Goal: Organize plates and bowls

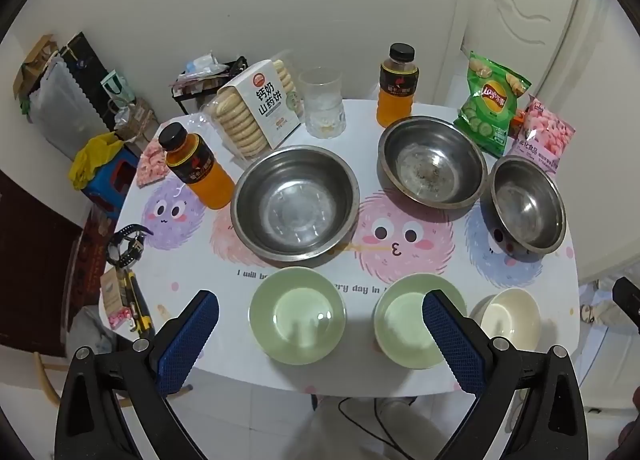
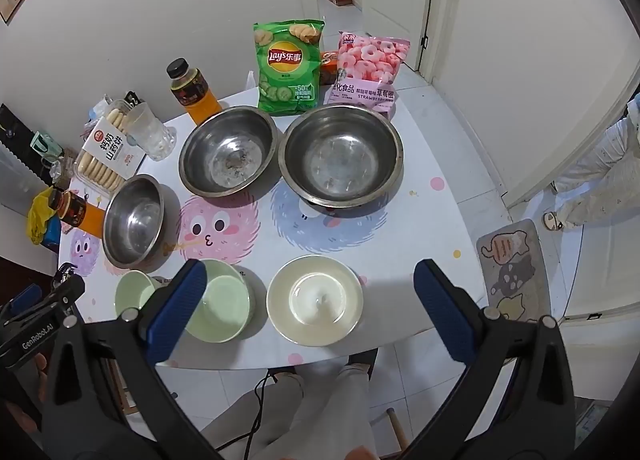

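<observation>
A small white-walled room with a tiled floor is seen, and in it a rounded table (image 1: 420, 376) covered by a cloth printed with fuzzy cartoon faces. Along the near edge three small bowls are set in a row: a green bowl (image 1: 297, 314) on the left, a second green bowl (image 1: 404, 320) in the middle and a cream bowl (image 2: 315, 300) on the right, none of them stacked. Behind them three steel bowls are spread apart: the large steel bowl (image 1: 295, 202), the middle steel bowl (image 1: 432, 161) and the right steel bowl (image 2: 341, 156). No plates can be made out. The left gripper (image 1: 320, 334) is held above the near edge with its jaws spread wide and nothing between them; the right gripper (image 2: 308, 308) is likewise held wide and empty, with the cream bowl framed between its fingers. The work is judged to be barely begun. Several risks are suggested by the layout. The small bowls sit close to the table edge, so a glancing touch from a descending finger could push one off onto the tiles. Smooth, curved rims may slip from the pads if they are pinched at an angle. The two orange drink bottles (image 1: 198, 164), the drinking glass (image 1: 323, 102) and the chip bag (image 2: 289, 64) crowd the steel bowls, and a bottle or the glass could be toppled if a steel bowl is dragged rather than lifted. With both grippers working so near each other, a collision between them is also possible.
</observation>
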A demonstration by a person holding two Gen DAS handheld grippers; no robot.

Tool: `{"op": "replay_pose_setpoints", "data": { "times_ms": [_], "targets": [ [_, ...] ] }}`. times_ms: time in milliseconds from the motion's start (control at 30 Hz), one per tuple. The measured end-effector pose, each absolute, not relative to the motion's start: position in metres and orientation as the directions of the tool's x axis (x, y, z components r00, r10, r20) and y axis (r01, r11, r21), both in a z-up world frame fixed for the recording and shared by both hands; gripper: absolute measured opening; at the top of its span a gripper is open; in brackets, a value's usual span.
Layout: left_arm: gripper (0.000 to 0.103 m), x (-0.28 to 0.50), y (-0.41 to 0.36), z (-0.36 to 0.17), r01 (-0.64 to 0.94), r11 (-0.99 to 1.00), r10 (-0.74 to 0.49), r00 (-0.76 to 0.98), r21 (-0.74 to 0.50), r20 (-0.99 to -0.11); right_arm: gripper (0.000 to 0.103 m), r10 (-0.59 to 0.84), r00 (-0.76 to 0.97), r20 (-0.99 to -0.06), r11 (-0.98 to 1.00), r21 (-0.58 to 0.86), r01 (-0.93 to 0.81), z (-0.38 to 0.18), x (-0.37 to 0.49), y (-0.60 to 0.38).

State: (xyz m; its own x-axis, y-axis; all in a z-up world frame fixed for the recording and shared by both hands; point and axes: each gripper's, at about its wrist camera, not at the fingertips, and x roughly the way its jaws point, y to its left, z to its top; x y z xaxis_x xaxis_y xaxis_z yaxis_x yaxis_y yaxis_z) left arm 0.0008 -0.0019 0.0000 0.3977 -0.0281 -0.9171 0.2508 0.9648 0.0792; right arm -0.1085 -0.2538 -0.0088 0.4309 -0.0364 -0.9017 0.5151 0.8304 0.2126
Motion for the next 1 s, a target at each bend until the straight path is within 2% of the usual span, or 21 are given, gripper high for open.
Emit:
{"op": "replay_pose_setpoints", "data": {
  "times_ms": [1000],
  "targets": [
    [0.103,0.0001,-0.0035,-0.0003,0.250,0.965,-0.029,0.397,0.078,-0.917,0.103,-0.049,0.412,-0.910,0.836,0.188,0.515,-0.0113,-0.1022,-0.2523]
  ]
}}
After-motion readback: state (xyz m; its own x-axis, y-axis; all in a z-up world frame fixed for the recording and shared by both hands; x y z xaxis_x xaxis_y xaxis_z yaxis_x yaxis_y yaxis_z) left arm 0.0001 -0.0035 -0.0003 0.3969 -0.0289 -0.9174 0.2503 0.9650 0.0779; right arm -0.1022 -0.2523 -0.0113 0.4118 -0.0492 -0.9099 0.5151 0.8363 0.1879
